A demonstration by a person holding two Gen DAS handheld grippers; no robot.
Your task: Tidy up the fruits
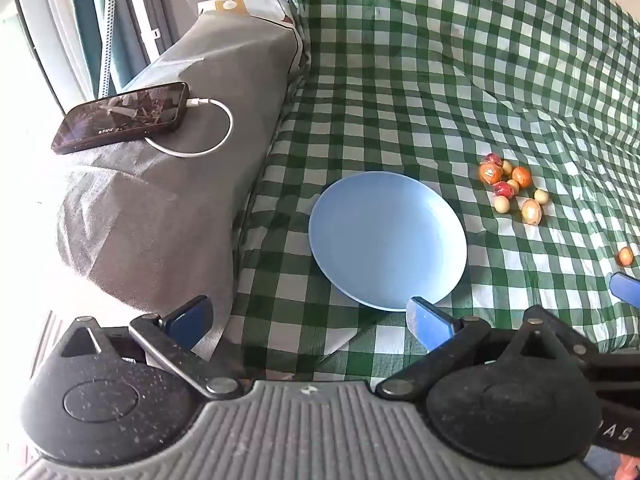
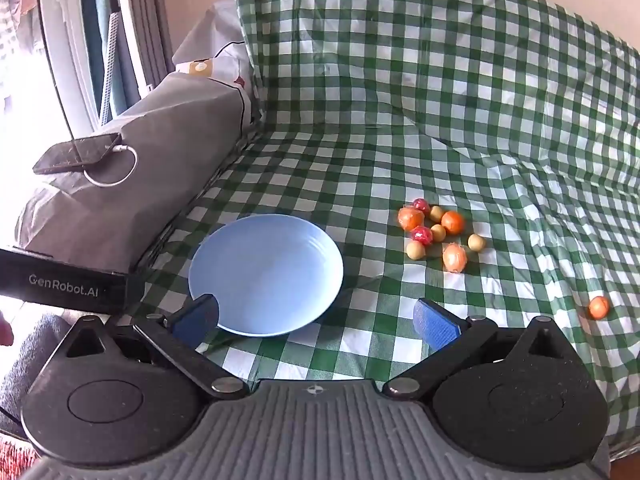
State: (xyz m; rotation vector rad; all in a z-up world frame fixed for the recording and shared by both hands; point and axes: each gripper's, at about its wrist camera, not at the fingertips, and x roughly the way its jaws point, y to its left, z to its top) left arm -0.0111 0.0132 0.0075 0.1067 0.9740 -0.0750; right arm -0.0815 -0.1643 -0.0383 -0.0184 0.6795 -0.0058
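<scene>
The green-and-white checked cloth (image 2: 460,92) filled most of both views, spreading from the top edge down to my grippers and draped over a raised fold across the upper right. At the left of each frame I saw a grey fabric-covered bulk (image 1: 160,208). On top of it, at the upper left, lay a dark phone (image 1: 120,117) with a white cable (image 1: 208,136) looped out of its end.

A light blue plate (image 2: 280,276) lay flat on the cloth, bare, at lower centre in the right wrist view and at centre in the left wrist view.

My left gripper (image 1: 308,316) stood with its jaws spread as wide as they go, nothing between the blue pads; its right pad overlapped the plate's near rim in the picture, though I could not tell whether it touched. My right gripper (image 2: 316,316) was likewise fully spread and held nothing, its left pad overlapping the plate's near rim.

The cluster of fruits (image 2: 440,232) lay on the cloth to the right of the plate, well apart from it: orange, red and pale yellow pieces, several touching. One lone orange fruit (image 2: 599,307) sat apart near the right edge of the frame, lower than the cluster.
</scene>
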